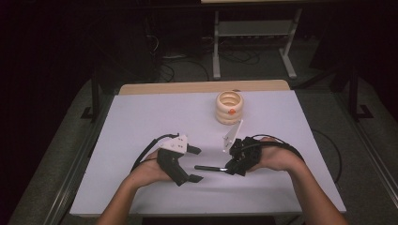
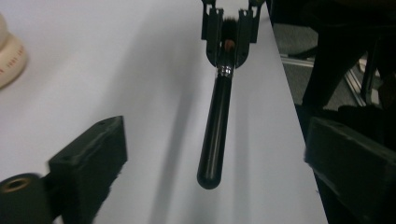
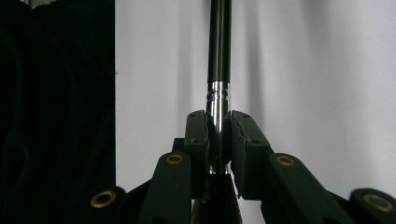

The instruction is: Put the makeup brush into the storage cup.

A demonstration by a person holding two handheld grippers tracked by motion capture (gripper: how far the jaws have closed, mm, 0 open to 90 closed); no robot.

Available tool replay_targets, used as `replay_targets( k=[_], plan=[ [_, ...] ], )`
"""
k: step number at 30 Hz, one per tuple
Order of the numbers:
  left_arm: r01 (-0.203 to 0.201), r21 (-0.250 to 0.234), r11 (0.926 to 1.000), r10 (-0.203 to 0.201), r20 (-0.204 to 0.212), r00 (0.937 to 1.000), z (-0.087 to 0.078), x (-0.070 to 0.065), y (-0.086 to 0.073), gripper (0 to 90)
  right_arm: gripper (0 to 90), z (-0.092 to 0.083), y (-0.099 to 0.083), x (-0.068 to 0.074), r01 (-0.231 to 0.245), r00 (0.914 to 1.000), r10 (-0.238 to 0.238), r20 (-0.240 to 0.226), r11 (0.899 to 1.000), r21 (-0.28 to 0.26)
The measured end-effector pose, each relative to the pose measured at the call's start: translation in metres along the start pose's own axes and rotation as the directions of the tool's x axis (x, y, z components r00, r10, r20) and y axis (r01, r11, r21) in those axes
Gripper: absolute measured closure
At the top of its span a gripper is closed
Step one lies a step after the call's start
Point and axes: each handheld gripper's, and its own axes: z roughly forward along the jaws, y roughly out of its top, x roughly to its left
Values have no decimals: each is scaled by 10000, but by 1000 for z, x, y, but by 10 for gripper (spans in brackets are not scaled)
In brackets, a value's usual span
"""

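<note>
The right gripper (image 1: 233,165) is squeezed tight on a makeup brush (image 1: 210,168). Its two black jaws pinch the shiny silver band (image 3: 218,105) of the brush, right where the hairs start. The long black handle (image 2: 215,135) sticks out from the jaws toward the left gripper (image 1: 195,164), a little above the white table (image 1: 141,122). The left gripper has its jaws spread wide and holds nothing. The round end of the handle points into the gap between those jaws but does not touch them. Each gripper is held by a hand (image 1: 150,171) near the front of the table. A stack of cream rings (image 1: 229,107) stands farther back, well away from the brush.
</note>
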Motion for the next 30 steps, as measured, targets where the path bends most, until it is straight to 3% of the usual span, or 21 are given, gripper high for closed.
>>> replay_targets(
  k=[3, 9, 17, 23, 30],
  plan=[
    [43, 192, 9998, -44, 52, 10000, 4, -2, 0, 72, 766, 1, 2, 2, 61, 9999, -61, -86, 10000, 24],
    [86, 344, 9994, -94, 234, 9997, 8, -5, 1, 187, 766, 6, 6, 5, 273, 9993, -271, -261, 9996, 93],
    [-160, 714, 9973, 142, 266, 9995, 11, -8, 2, 343, 766, 10, 9, 7, 461, 9982, -454, -387, 9988, 186],
    [-244, 1060, 9941, 181, 601, 9980, 14, -10, 2, 467, 766, 13, 11, 8, 527, 9976, -517, -455, 9984, 223],
    [-275, 1261, 9916, 188, 695, 9974, 16, -11, 2, 572, 766, 14, 12, 9, 485, 9976, -469, -514, 9984, 289]
  ],
)
